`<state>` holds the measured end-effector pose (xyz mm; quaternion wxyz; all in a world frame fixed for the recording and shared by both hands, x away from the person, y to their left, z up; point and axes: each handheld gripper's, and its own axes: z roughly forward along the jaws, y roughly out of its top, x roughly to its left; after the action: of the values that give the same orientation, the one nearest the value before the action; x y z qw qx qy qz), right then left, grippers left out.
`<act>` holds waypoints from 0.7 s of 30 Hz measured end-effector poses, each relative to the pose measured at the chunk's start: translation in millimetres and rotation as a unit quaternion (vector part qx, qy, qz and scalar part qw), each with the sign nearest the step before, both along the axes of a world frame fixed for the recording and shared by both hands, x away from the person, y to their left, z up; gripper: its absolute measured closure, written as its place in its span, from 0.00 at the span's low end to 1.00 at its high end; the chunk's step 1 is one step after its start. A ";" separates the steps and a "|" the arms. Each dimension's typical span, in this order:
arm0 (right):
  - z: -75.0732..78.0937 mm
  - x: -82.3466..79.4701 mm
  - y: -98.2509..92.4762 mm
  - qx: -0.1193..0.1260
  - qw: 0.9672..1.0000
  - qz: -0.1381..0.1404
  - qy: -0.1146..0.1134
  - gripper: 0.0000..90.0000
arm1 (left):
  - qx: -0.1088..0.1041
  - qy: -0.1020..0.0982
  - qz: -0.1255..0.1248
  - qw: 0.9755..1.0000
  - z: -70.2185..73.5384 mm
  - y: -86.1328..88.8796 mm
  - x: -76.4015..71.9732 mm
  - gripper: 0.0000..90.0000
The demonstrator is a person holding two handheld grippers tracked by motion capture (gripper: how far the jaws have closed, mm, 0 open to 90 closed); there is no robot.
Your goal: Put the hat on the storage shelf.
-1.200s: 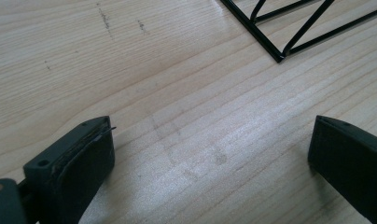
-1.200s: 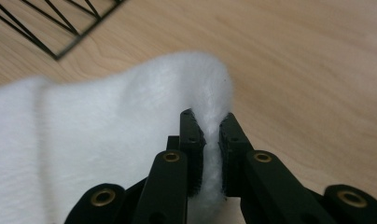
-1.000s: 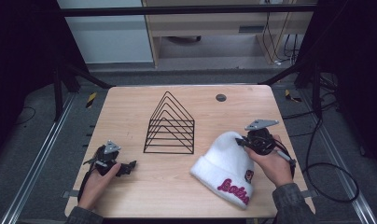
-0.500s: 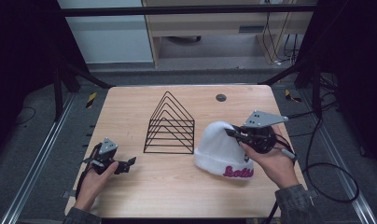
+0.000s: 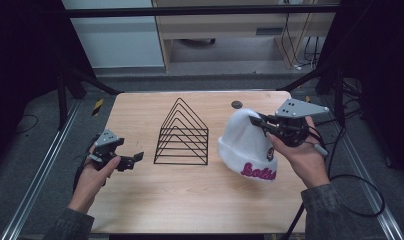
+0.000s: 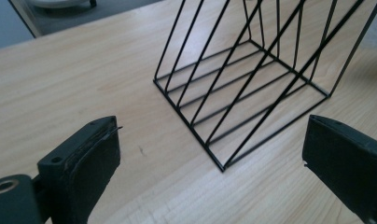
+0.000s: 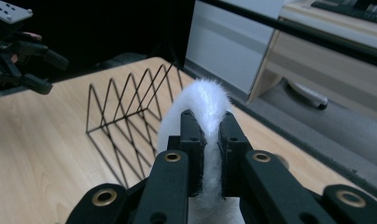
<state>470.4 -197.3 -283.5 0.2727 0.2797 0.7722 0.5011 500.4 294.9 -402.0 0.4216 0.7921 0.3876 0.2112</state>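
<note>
A white knit beanie (image 5: 245, 145) with pink lettering hangs lifted off the table at the right, pinched at its crown by my right gripper (image 5: 257, 121). In the right gripper view the two jaws are shut on a fold of the white beanie (image 7: 206, 100). A black wire rack (image 5: 182, 135) of triangular frames stands at the table's middle, just left of the beanie. My left gripper (image 5: 135, 158) is held low at the table's left, open, pointing at the rack's near corner (image 6: 219, 165), with nothing between its fingers (image 6: 91, 154).
The wooden table (image 5: 190, 200) has bare room in front of the rack. A small dark round disc (image 5: 236, 104) lies near the far edge behind the beanie. Cables trail off the right side. The other gripper (image 7: 18, 51) shows far off in the right gripper view.
The right gripper has lifted the beanie up and toward the rack; a second ago it lay lower and nearer the front. The left gripper has barely moved.
</note>
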 end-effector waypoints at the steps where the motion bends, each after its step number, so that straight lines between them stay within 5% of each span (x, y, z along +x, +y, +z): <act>1: 3.5 2.3 -0.6 0.003 1.000 -0.002 -0.005 0.93 | 0.001 -0.002 -0.001 1.000 6.5 -1.5 2.0 0.04; 11: 51.6 21.4 8.0 0.028 0.998 -0.021 -0.055 0.93 | 0.000 -0.035 -0.028 0.999 58.7 -20.7 7.9 0.06; 21: 77.1 41.6 33.0 0.039 0.996 -0.029 -0.076 0.93 | 0.000 -0.042 -0.057 0.997 79.6 -41.2 15.9 0.11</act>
<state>512.0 -164.4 -206.4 0.3339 0.2731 0.7209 0.5423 516.4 253.7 -322.4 0.4488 0.8033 0.3239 0.2200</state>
